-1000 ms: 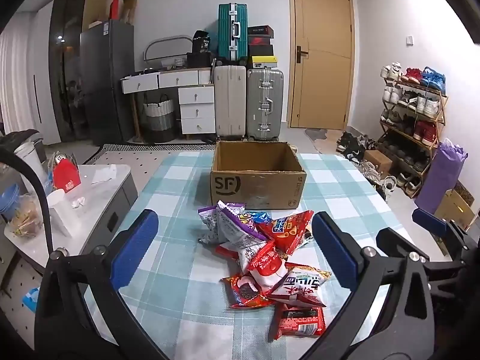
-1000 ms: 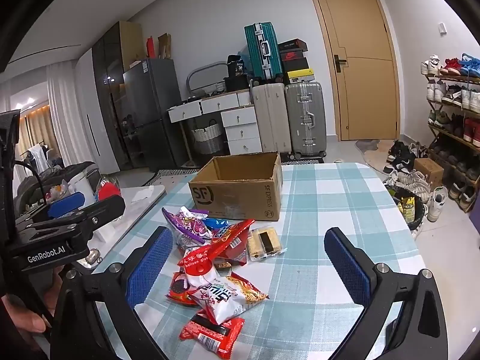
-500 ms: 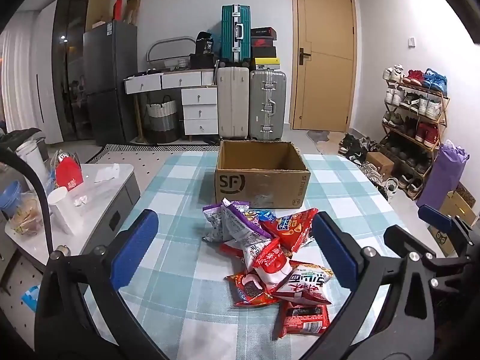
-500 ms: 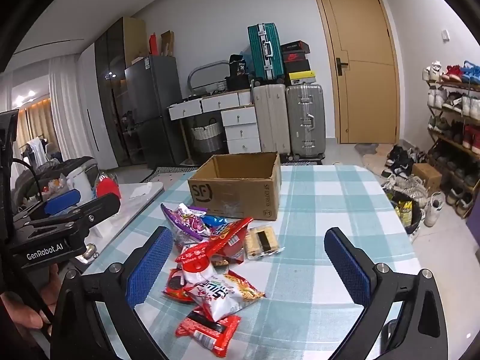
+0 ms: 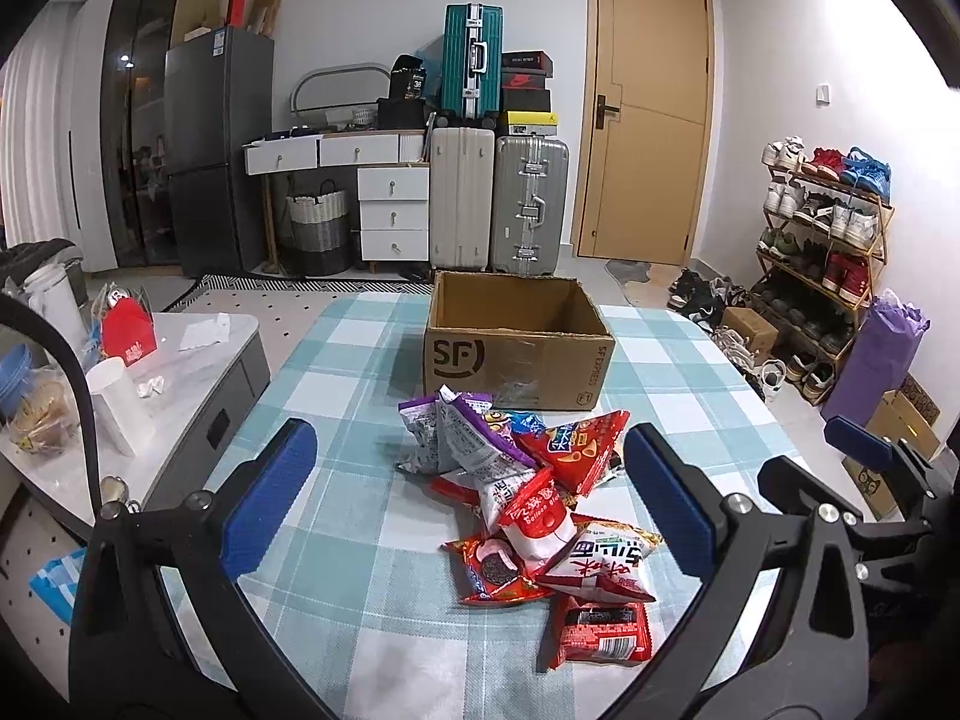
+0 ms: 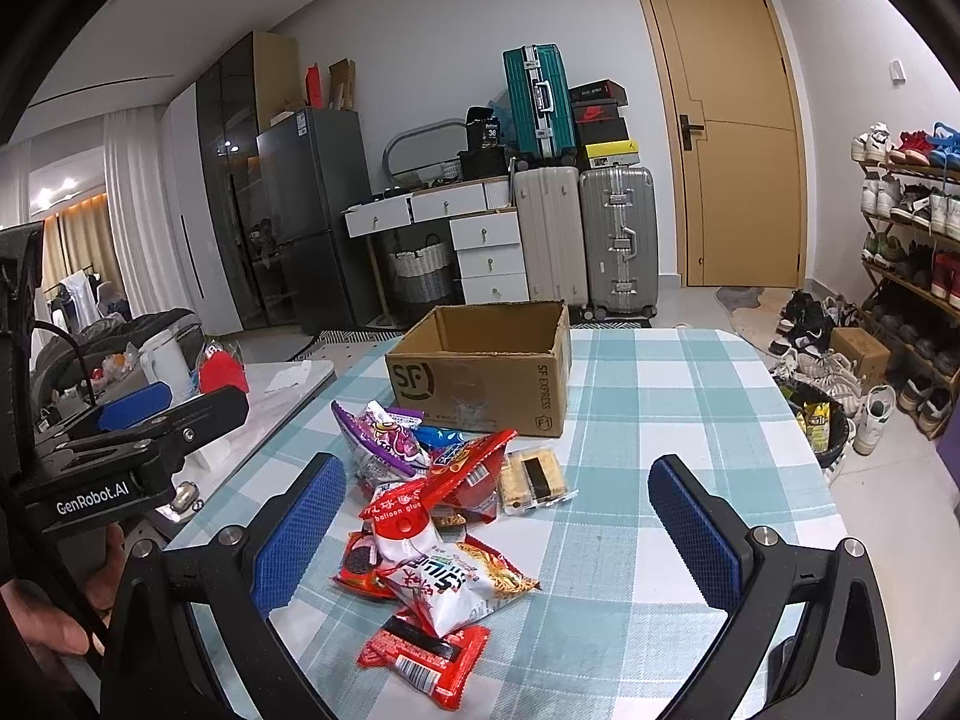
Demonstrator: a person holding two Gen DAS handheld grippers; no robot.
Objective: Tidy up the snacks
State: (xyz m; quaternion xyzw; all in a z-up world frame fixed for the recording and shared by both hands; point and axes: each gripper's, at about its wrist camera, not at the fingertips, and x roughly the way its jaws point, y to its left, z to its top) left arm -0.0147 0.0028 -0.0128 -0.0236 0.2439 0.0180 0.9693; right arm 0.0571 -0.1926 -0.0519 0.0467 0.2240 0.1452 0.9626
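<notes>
I see the counter [image 5: 336, 360], draped in a teal and white checked cloth, running away in front of both tools. At its far end the cardboard box [image 5: 516, 354] stands upright with flaps gone and top open, brown corrugated walls, "SF" printed on the face toward me. Just this side of it the snack pile [image 5: 522, 498] lies heaped, nearest packets almost under my fingers.

My left hand-held gripper [image 5: 480, 498] hangs above the counter with its jaws spread wide, the pile sitting between and a little beyond the blue ribbed pads [image 5: 270, 480]; nothing is gripped. My right hand-held gripper [image 6: 498, 534] is likewise spread wide and holding nothing, the pile lying toward its left pad.

The packets are glossy crinkled film, pillow-shaped: a purple bag [image 6: 384, 444] nearest the box, a red chip bag [image 6: 468, 468] leaning over it, a white and red pouch [image 6: 402, 528] on top, a noodle-print bag [image 6: 462, 588], a flat red wrapper [image 6: 420, 654] closest to me, and a clear-wrapped cake slice [image 6: 531, 477] beside the heap.
</notes>
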